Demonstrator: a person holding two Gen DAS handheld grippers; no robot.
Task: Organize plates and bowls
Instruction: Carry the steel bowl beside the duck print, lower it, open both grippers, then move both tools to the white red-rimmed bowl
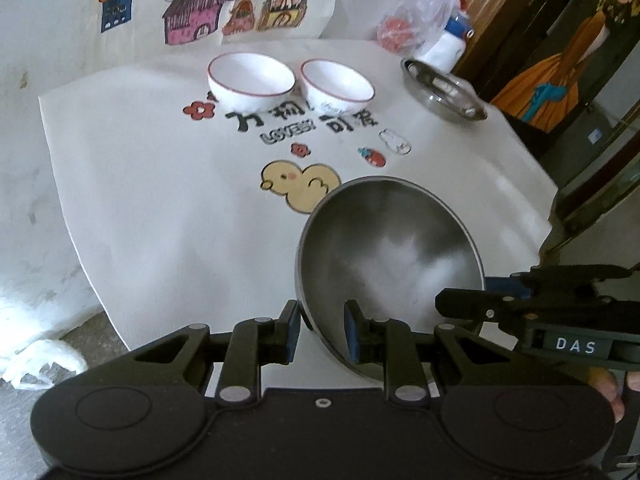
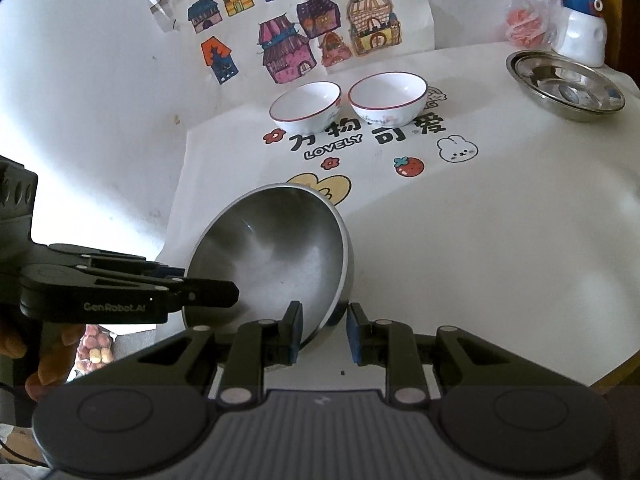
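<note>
The tilted steel bowl [image 2: 276, 256] sits at the near edge of the table [image 2: 500, 248], with both grippers close on either side. Past it the white cloth lies bare up to the two white bowls [image 2: 344, 102]. The steel plate [image 2: 566, 84] fills the far right corner.

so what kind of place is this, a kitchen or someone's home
Most likely a family home, not a proper kitchen. The table has a cartoon cover with a duck, bunny and strawberry, children's house drawings hang on the wall, and the dishes are ordinary ones: two white bowls, a steel bowl, a steel plate.
</note>
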